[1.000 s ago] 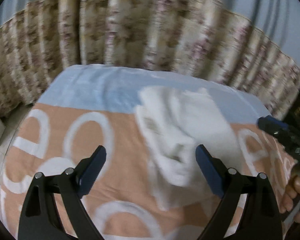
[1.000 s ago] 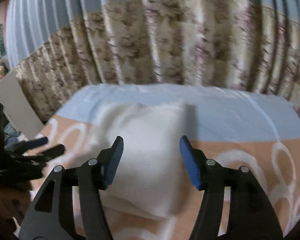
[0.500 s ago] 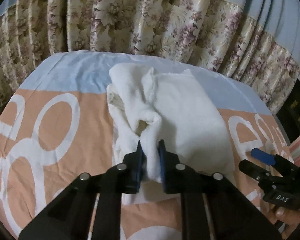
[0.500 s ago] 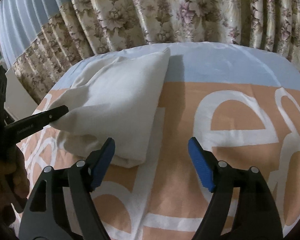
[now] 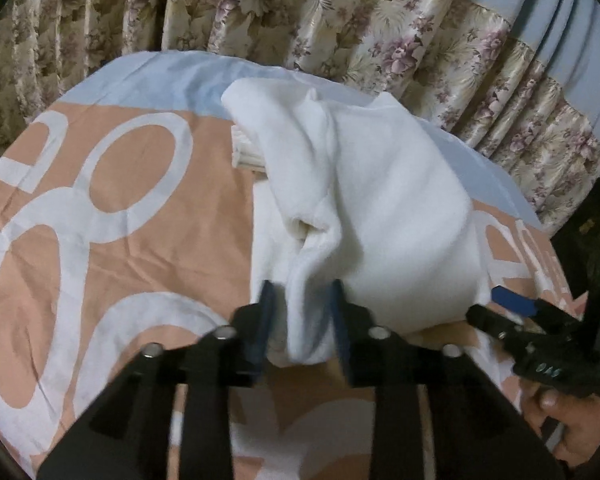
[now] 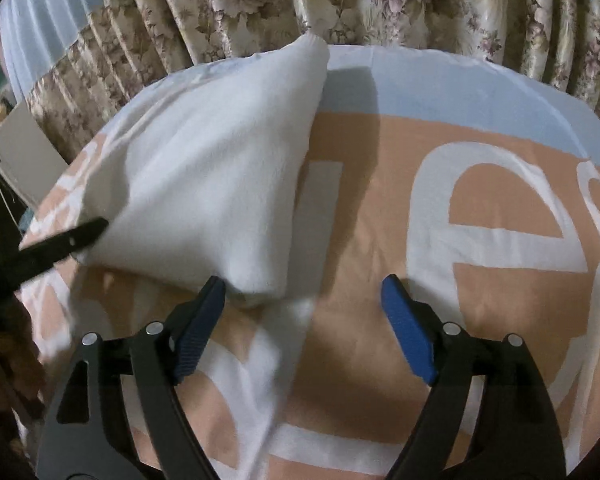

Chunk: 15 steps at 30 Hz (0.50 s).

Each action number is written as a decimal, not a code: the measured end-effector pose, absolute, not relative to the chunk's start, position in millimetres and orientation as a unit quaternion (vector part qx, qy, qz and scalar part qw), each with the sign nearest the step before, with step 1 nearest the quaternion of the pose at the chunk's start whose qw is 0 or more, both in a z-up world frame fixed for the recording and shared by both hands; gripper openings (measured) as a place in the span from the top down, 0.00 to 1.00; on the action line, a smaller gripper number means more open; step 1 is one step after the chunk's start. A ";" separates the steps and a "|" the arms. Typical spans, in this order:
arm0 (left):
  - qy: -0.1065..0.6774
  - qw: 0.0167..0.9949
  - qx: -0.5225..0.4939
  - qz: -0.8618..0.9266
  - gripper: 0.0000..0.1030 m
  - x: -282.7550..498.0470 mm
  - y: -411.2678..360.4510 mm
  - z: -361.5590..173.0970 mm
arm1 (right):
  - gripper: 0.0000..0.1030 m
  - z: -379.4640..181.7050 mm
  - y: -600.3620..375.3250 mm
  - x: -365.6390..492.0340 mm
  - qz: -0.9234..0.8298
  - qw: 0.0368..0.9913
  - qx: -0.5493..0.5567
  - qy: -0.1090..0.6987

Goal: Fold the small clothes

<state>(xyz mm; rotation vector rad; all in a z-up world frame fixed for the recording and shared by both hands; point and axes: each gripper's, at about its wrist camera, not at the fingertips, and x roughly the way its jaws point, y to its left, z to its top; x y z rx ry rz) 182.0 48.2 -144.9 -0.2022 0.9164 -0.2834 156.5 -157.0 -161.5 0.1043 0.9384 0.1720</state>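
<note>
A white garment (image 5: pixel 388 200) lies partly folded on the bed. My left gripper (image 5: pixel 302 312) is shut on a bunched fold of its near edge, which hangs between the blue pads. In the right wrist view the garment (image 6: pixel 204 176) rises as a lifted sheet, with the left gripper's dark finger (image 6: pixel 60 240) at its left corner. My right gripper (image 6: pixel 304 300) is open and empty; its left pad (image 6: pixel 200 320) sits just beside the garment's near corner. The right gripper also shows in the left wrist view (image 5: pixel 540 336).
The bed cover (image 5: pixel 100 216) is orange and light blue with large white letters. Floral curtains (image 5: pixel 340 20) hang close behind the bed's far edge. A pale board (image 6: pixel 16 160) leans at the left of the bed.
My left gripper closed on the garment's fold and has lifted it slightly. My right gripper moved off the garment to its right corner and stays open.
</note>
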 end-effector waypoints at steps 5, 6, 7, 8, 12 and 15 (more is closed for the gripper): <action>0.392 0.914 -0.057 -0.087 0.19 163.2 59.3 -107.7 | 0.20 -138.3 -171.1 147.5 0.073 0.901 0.056 0.423; 0.376 0.922 -0.042 -0.078 0.19 160.3 58.6 -96.7 | 0.18 -134.2 -172.9 147.7 0.071 0.904 0.053 0.418; 0.367 0.926 -0.036 -0.078 0.18 160.1 57.3 -88.3 | 0.17 -129.2 -175.4 147.9 0.068 0.907 0.053 0.411; 0.362 0.928 -0.035 -0.081 0.18 161.7 55.9 -83.5 | 0.16 -123.8 -178.2 150.0 0.067 0.910 0.056 0.406; 0.357 0.929 -0.045 -0.084 0.15 184.3 47.0 -74.4 | 0.13 -111.9 -185.7 163.5 0.057 0.914 0.071 0.396; 0.360 0.930 -0.019 -0.077 0.15 205.1 33.5 -82.1 | 0.13 -106.5 -185.1 175.2 0.054 0.914 0.074 0.395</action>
